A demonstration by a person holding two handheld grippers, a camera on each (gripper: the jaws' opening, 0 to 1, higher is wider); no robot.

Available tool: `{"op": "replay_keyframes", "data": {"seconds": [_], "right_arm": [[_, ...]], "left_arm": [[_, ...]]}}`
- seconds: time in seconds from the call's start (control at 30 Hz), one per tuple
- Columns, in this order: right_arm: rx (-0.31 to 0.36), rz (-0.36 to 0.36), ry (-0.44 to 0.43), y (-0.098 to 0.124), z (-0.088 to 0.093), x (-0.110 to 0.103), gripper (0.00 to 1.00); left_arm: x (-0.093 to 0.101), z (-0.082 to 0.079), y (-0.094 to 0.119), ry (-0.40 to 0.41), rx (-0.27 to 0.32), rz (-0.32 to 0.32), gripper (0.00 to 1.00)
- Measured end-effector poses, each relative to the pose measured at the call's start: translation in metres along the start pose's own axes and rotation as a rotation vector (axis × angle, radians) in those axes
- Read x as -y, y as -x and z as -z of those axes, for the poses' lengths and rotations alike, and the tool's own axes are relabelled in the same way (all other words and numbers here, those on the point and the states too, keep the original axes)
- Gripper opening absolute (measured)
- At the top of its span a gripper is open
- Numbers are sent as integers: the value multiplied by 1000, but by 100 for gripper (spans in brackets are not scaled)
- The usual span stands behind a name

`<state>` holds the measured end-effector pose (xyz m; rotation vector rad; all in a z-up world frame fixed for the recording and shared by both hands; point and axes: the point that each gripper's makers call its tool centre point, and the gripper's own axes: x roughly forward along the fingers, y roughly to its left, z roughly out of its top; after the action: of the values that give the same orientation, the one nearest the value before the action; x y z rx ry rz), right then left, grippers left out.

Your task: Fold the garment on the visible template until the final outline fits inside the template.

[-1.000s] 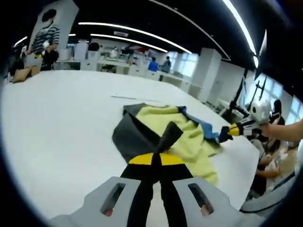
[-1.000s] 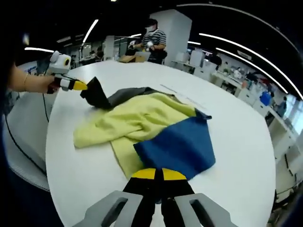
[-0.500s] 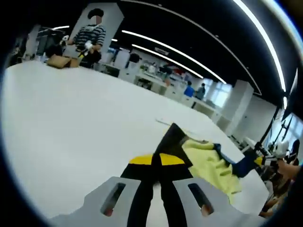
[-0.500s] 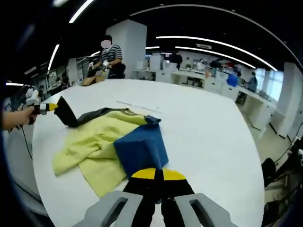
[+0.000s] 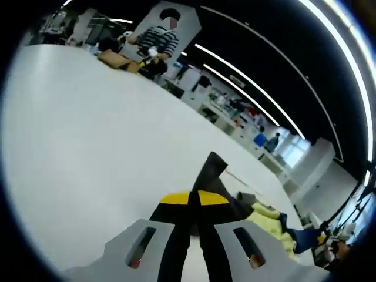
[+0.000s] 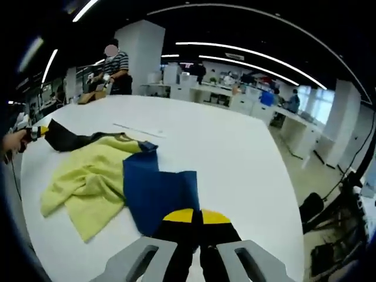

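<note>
Left gripper (image 5: 194,200): jaws pressed together, pinching the dark grey end of the garment (image 5: 265,220). A grey point of cloth stands up just past the yellow tips. Beyond the tips and to their right the yellow body trails away across the white table (image 5: 76,135), with a bit of blue at its far end.

Right gripper (image 6: 196,218): jaws pressed together on the near edge of the blue sleeve (image 6: 157,194). The blue panel spreads flat from the tips, up and to the left. The yellow body lies left of it, touching. The dark grey end stretches far left to the other gripper, held in a hand (image 6: 10,142).

Beyond the table's far edge, a person in a striped shirt (image 6: 116,63) stands by a cardboard box (image 5: 118,60).
</note>
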<state>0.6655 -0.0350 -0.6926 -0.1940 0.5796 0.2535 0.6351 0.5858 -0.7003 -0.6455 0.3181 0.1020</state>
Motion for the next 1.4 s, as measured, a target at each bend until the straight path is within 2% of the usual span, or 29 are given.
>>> {"op": "replay_keyframes", "data": {"seconds": [0.13, 0.23, 0.47, 0.53, 0.57, 0.6, 0.67, 0.7, 0.77, 0.83, 0.93, 0.97, 1.0, 1.07, 1.1, 1.2, 1.4], "right_arm": [[-7, 42, -55, -1, 4, 18, 0], [-26, 67, -34, -2, 10, 30, 0], [-63, 129, -99, -6, 27, 54, 0], [-80, 132, -110, -9, 33, 59, 0], [-97, 129, -115, -13, 37, 62, 0], [-107, 131, -122, -14, 38, 64, 0], [-118, 138, -141, -17, 40, 71, 0], [-124, 144, -144, -18, 41, 75, 0], [-135, 164, -137, -19, 42, 81, 0], [-136, 184, -153, -17, 43, 88, 0], [-128, 207, -200, -15, 44, 97, 0], [-125, 209, -211, -14, 45, 98, 0], [-129, 212, -224, -13, 47, 100, 0], [-149, 214, -211, -12, 52, 101, 0], [-167, 216, -177, -11, 55, 101, 0], [-166, 213, -183, -11, 55, 102, 0], [-164, 230, -190, -8, 54, 111, 0]], "left_arm": [[-13, -1, -3, 39, 12, -38, 0], [-20, -6, -7, 68, 36, -52, 0], [-33, -10, -12, 54, 52, -94, 0], [-35, -9, -14, 6, 36, -91, 0], [-35, -8, -16, -55, 23, -81, 0], [-34, -7, -18, -83, 9, -70, 0], [-33, -7, -22, -61, 8, -56, 0], [-31, -9, -23, -61, 16, -36, 0], [-32, -12, -24, -77, 16, -38, 0], [-41, -18, -23, -113, 31, -89, 0], [-47, -26, -22, -62, 68, -97, 0], [-48, -26, -22, -76, 66, -100, 0], [-54, -23, -20, -127, 39, -132, 0], [-47, -25, -23, -152, 51, -90, 0], [-46, -26, -23, -148, 57, -86, 0], [-46, -29, -24, -194, 63, -80, 0], [-54, -32, -25, -209, 48, -79, 0]]}}
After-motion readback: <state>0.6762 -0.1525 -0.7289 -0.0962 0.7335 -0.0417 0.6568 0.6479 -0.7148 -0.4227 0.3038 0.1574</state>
